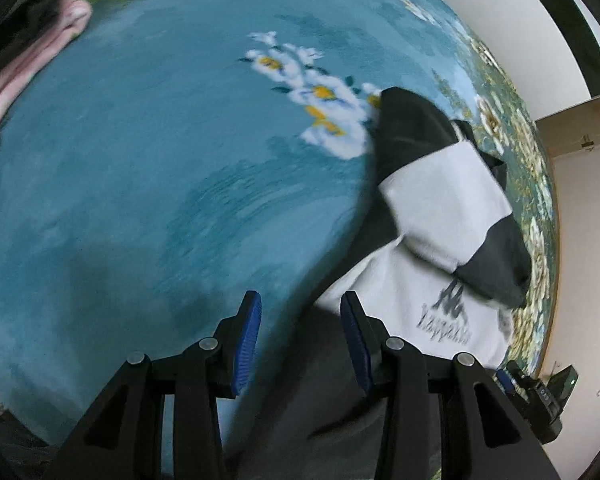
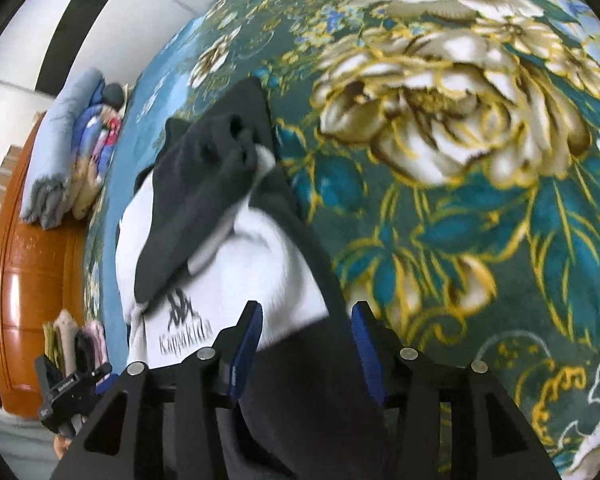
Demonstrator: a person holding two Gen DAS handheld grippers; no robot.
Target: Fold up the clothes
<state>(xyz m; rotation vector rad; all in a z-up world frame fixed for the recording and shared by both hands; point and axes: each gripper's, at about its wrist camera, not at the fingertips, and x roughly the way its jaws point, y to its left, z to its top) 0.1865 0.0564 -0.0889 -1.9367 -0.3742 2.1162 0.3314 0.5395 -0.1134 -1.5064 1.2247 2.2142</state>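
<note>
floral blanket (image 2: 440, 128) | shirt (image 2: 260, 248) under open right tool (image 2: 306, 344)

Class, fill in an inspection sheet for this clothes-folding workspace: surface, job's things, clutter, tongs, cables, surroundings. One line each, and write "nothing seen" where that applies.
Surface: teal plush blanket with white and gold flowers, spread flat.
Job's things: black-and-white sweatshirt with a printed logo, partly folded, sleeves laid over the white chest panel.
Clutter: pink folded cloth at the blanket's far left; stack of folded bedding by the edge.
Tongs: left tongs open, over the sweatshirt's dark lower edge; right tongs open, dark fabric between the jaws, not pinched.
Cables: nothing seen.
Surroundings: orange-brown wooden panel; white wall with a black stripe.
</note>
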